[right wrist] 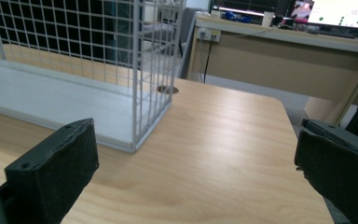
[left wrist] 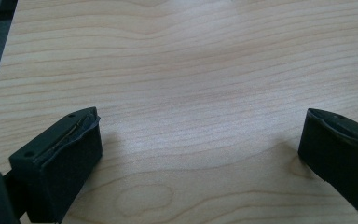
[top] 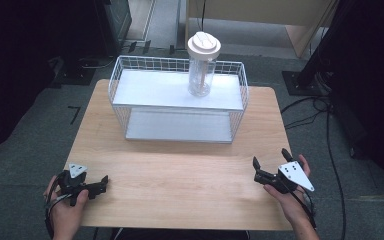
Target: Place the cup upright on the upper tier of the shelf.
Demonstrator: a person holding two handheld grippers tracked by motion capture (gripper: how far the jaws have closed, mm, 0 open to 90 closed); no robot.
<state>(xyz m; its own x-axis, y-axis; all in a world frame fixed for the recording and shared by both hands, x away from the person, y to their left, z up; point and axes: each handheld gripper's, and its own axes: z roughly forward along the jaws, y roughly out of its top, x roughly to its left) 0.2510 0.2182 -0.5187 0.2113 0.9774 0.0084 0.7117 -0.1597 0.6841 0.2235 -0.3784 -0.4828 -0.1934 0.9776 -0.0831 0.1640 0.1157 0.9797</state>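
Clear plastic jar with cream lid standing upright on the upper shelf of the white wire two-tier rack, toward its right end. Left gripper and right gripper both well short of the rack, near the front edge of the light wooden table, jaws spread wide, pinching nothing. Probably best reached with the right gripper: approach level over the rack's rim, close on the jar body below the lid, lift straight up.

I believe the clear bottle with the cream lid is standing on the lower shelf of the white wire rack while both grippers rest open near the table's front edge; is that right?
Not quite: the high view shows the bottle on the upper shelf of the wire rack, not the lower. The left gripper and right gripper are indeed open near the front edge.
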